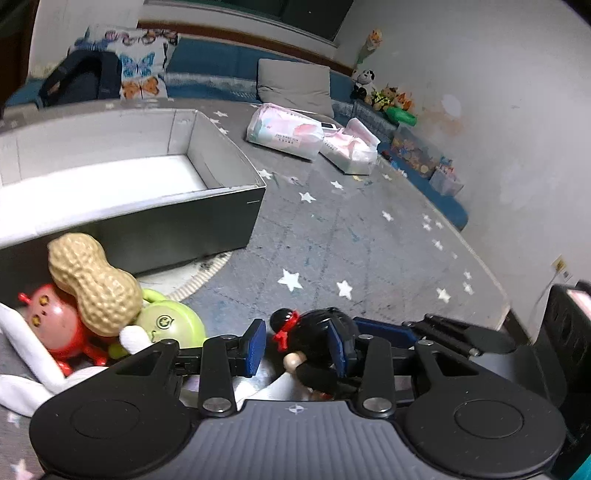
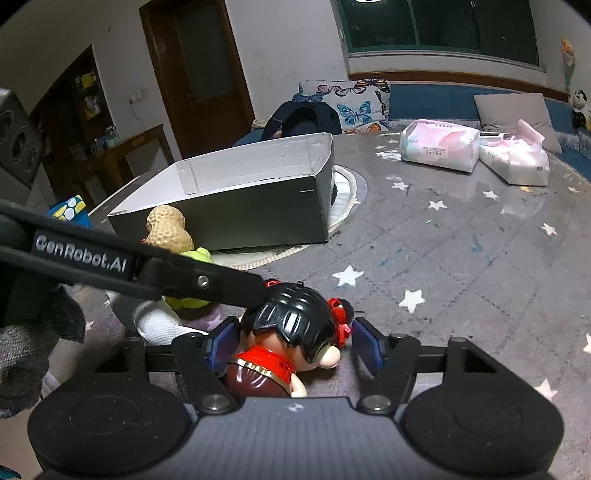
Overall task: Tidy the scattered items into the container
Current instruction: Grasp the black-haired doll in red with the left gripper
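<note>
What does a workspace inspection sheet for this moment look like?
Surface: grey star-patterned mat.
Job's things: open box, nothing visible inside; black-haired doll lying on the mat; peanut toy, red figure and green toy heaped beside the box.
Clutter: two tissue packs further back.
Grippers: left gripper open, one pad by the doll's head; right gripper open, with the doll between its pads.
Cables: nothing seen.
Surroundings: butterfly cushion, wooden door, dark window.
</note>
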`<state>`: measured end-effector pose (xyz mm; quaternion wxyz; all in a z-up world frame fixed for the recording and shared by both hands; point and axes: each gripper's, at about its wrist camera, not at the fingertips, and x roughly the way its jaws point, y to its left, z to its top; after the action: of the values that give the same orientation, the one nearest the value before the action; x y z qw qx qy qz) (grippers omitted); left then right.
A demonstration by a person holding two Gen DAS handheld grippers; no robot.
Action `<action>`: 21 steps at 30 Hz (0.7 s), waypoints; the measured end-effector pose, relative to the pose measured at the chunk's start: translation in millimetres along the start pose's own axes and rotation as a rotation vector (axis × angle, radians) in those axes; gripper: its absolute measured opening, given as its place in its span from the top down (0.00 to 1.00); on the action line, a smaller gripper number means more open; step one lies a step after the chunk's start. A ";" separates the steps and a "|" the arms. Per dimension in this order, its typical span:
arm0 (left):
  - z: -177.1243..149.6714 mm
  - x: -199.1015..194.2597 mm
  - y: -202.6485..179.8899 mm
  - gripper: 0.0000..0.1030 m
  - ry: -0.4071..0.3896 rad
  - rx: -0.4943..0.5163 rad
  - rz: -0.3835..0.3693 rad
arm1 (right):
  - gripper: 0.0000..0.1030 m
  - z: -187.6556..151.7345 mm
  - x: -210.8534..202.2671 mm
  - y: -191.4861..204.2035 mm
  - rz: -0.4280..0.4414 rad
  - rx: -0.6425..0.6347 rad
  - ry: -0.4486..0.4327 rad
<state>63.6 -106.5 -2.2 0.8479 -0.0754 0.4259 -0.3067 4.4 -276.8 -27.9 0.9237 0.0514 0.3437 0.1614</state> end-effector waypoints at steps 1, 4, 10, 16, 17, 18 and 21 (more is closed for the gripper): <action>0.8 0.8 1.8 0.62 0.003 -0.012 -0.012 | 0.34 0.4 0.5 0.1 0.002 -0.002 0.003; 1.8 2.2 8.5 0.60 0.012 -0.051 -0.045 | 0.33 0.9 1.1 0.5 0.006 -0.002 0.011; 3.8 9.5 18.0 0.56 0.032 -0.122 -0.094 | 0.30 1.0 6.2 3.3 0.001 -0.006 0.020; 4.1 12.9 21.0 0.55 0.036 -0.140 -0.104 | 0.29 1.8 9.3 -0.2 0.012 0.012 0.029; 4.0 12.9 21.1 0.55 0.037 -0.142 -0.105 | 0.29 1.7 9.2 0.0 0.009 0.014 0.026; 4.1 12.7 21.3 0.55 0.038 -0.145 -0.104 | 0.30 1.5 8.9 0.4 0.006 0.011 0.023; 3.0 10.9 20.4 0.56 0.041 -0.152 -0.105 | 0.33 1.1 5.8 2.0 0.001 0.007 0.009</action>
<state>80.1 -96.9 -15.6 0.8137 -0.1553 0.4605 -0.3190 8.7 -273.0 -30.2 0.9218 0.0538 0.3485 0.1608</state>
